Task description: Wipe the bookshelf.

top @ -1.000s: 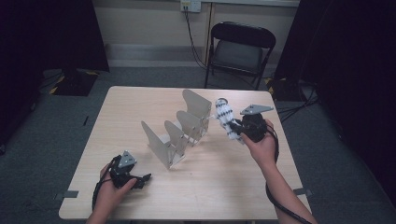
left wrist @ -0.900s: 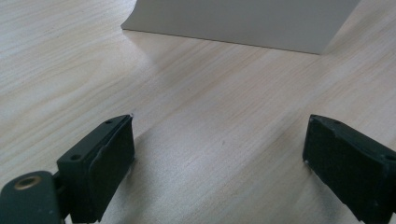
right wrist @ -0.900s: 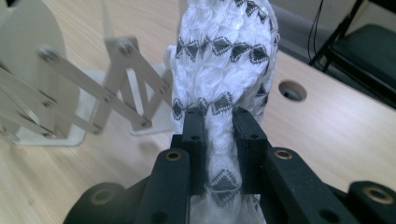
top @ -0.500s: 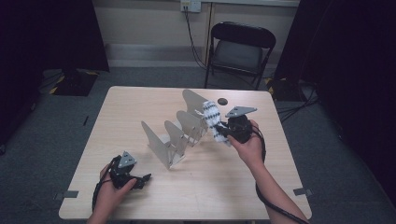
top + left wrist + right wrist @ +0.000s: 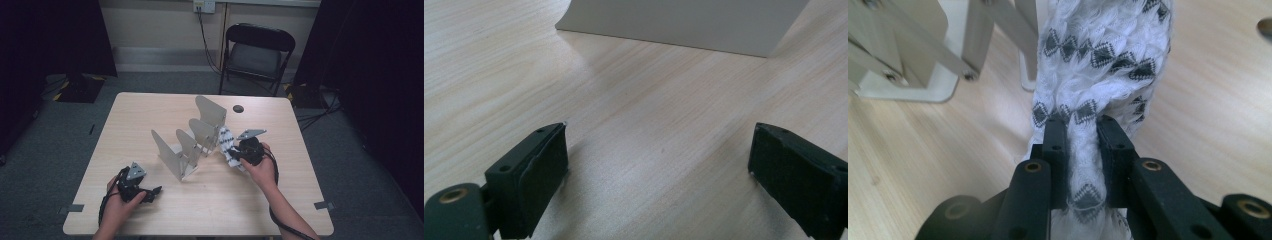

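Note:
A white knitted cloth (image 5: pixel 1098 55) with black diamond marks is pinched between the jaws of my right gripper (image 5: pixel 1082 135). In the high view the cloth (image 5: pixel 227 145) hangs low beside the right end of a grey rack (image 5: pixel 192 140) of upright plates, with the right gripper (image 5: pixel 235 152) just right of it. My left gripper (image 5: pixel 152 192) rests at the table's front left, jaws wide apart with bare wood between them (image 5: pixel 659 165). The rack's base plate (image 5: pixel 684 25) lies ahead of it.
The rack's legs and plates (image 5: pixel 913 45) stand close to the left of the cloth. A dark round hole (image 5: pixel 238 108) sits in the tabletop at the back. A black folding chair (image 5: pixel 257 52) stands behind the table (image 5: pixel 300 165). Cables trail from both grippers.
My right hand has come down and leftward with the cloth, from above the table's right side to right beside the rack. The left hand has stayed put.

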{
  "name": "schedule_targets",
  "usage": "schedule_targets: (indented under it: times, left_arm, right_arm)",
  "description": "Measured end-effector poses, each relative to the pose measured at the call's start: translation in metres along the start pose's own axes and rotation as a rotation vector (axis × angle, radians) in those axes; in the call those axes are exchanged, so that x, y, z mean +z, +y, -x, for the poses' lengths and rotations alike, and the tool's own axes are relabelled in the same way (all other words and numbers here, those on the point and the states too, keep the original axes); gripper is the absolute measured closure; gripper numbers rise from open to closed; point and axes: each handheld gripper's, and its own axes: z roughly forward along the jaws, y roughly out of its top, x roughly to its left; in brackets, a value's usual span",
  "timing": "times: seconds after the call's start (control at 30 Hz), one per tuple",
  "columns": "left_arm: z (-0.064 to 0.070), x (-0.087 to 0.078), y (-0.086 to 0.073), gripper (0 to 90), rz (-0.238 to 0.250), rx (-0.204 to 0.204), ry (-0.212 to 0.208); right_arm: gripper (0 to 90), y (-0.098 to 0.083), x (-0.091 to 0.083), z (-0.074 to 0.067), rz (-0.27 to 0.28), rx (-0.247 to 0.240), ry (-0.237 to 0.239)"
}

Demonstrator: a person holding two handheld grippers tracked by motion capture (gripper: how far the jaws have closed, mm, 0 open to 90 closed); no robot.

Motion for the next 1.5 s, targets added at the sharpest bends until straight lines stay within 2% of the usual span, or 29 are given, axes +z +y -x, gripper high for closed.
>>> schedule_targets:
  times: [0.2,0.33,0.47,0.53,0.57,0.6,0.63,0.73,0.77,0.83,0.97,1.07,1.1,1.17,1.2,1.23,1.3,1.37,1.43,1.47,1.5]
  left_arm:
    - [0.0,0.0,0.0,8.9,0.0,0.0,0.0]
    - [0.0,0.0,0.0,9.0,0.0,0.0,0.0]
    - [0.0,0.0,0.0,9.0,0.001,-0.001,0.001]
    - [0.0,0.0,0.0,8.9,0.001,-0.001,0.001]
    - [0.0,0.0,0.0,9.0,0.001,-0.002,0.001]
    - [0.0,0.0,0.0,9.0,0.001,-0.001,0.001]
    - [0.0,0.0,0.0,9.0,0.001,-0.001,0.001]
    - [0.0,0.0,0.0,9.0,0.001,-0.001,0.001]
    - [0.0,0.0,0.0,9.0,0.001,-0.001,0.001]
    - [0.0,0.0,0.0,9.0,-0.001,-0.001,0.0]
    - [0.0,0.0,0.0,9.0,-0.001,0.0,-0.001]
    - [0.0,0.0,0.0,8.9,-0.001,0.0,-0.001]
    - [0.0,0.0,0.0,9.0,0.001,-0.001,0.001]
    - [0.0,0.0,0.0,8.9,-0.001,0.0,-0.001]
    - [0.0,0.0,0.0,8.9,-0.002,0.0,-0.001]
    - [0.0,0.0,0.0,9.0,-0.002,0.0,-0.001]
    - [0.0,0.0,0.0,9.0,-0.001,0.0,-0.001]
    - [0.0,0.0,0.0,9.0,0.0,-0.001,0.0]
    - [0.0,0.0,0.0,9.0,-0.001,0.0,-0.001]
    - [0.0,0.0,0.0,9.0,-0.001,0.0,-0.001]
    - [0.0,0.0,0.0,9.0,-0.001,0.0,-0.001]
  right_arm:
    - [76.2,-0.016,0.011,-0.003,-0.049,-0.015,-0.006]
    - [73.8,-0.021,0.011,-0.003,-0.051,-0.012,-0.01]
    - [61.7,-0.027,0.006,0.0,-0.05,0.006,-0.026]
    - [58.9,-0.029,0.004,0.002,-0.049,0.013,-0.028]
    - [53.9,-0.031,0.0,0.006,-0.058,0.027,-0.053]
    - [53.9,-0.031,0.0,0.006,-0.058,0.027,-0.053]
    - [48.3,-0.032,-0.005,0.011,-0.067,0.035,-0.095]
    - [47.6,-0.032,-0.009,0.015,-0.066,0.043,-0.118]
    - [43.3,-0.031,-0.013,0.019,-0.052,0.061,-0.128]
    - [40.5,-0.028,-0.016,0.02,-0.022,0.074,-0.13]
    - [37.3,-0.023,-0.011,0.021,-0.006,0.072,-0.136]
    - [39.0,-0.024,0.002,0.02,-0.023,0.071,-0.114]
    - [42.0,-0.026,0.011,0.016,-0.031,0.057,-0.086]
    - [60.5,-0.028,0.015,0.014,-0.041,0.043,-0.076]
    - [72.5,-0.031,0.018,0.013,-0.042,0.058,-0.061]
    - [72.5,-0.031,0.018,0.013,-0.042,0.058,-0.061]
    - [77.0,-0.029,0.015,0.015,-0.062,0.079,-0.041]
    - [78.3,-0.025,0.008,0.016,-0.073,0.059,-0.06]
    - [78.6,-0.021,-0.007,0.02,-0.036,0.083,-0.057]
    - [78.6,-0.021,-0.007,0.02,-0.036,0.083,-0.057]
    - [78.7,-0.015,-0.019,0.022,-0.007,0.076,-0.062]
